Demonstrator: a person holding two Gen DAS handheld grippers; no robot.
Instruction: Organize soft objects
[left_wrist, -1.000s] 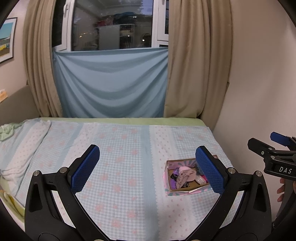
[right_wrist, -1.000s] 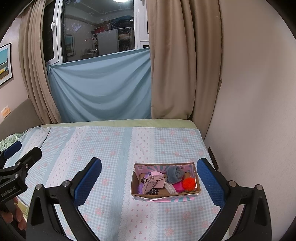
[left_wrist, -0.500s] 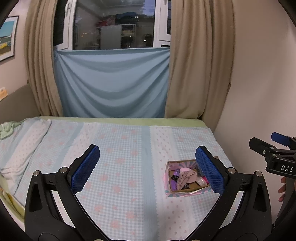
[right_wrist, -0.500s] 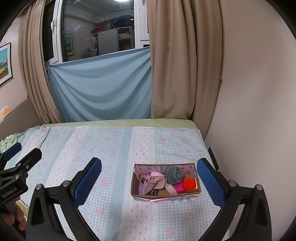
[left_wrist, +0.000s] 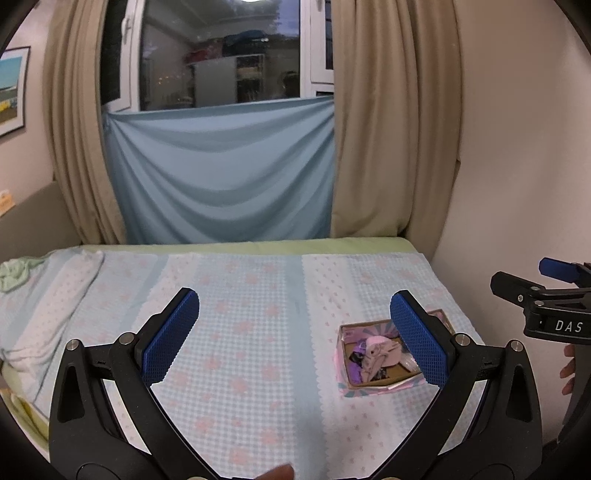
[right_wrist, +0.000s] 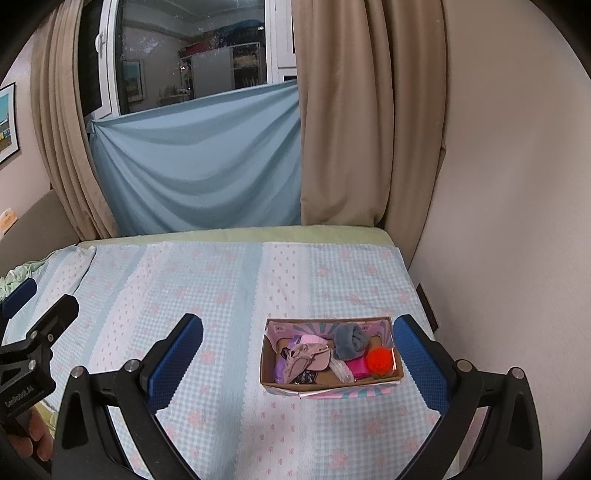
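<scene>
A small cardboard box (right_wrist: 328, 386) sits on the bed near the right wall; it also shows in the left wrist view (left_wrist: 373, 384). It holds a pink dinosaur toy (right_wrist: 308, 356), a grey rolled sock (right_wrist: 350, 341), an orange-red pompom (right_wrist: 379, 361) and a pink item (right_wrist: 357, 367). My right gripper (right_wrist: 298, 363) is open and empty, held above and in front of the box. My left gripper (left_wrist: 295, 338) is open and empty, left of the box. Each gripper shows at the other view's edge.
The bed has a light blue checked cover (right_wrist: 221, 295) with pink flowers. A crumpled green and white blanket (left_wrist: 22, 288) lies at the left. A wall (right_wrist: 498, 221) runs along the right, beige curtains (right_wrist: 365, 129) and a blue sheet (right_wrist: 199, 162) at the back.
Both grippers have drifted slightly backwards and upwards; the box looks a little smaller and lower in view. Jaws stayed open. Nothing in the box moved.
</scene>
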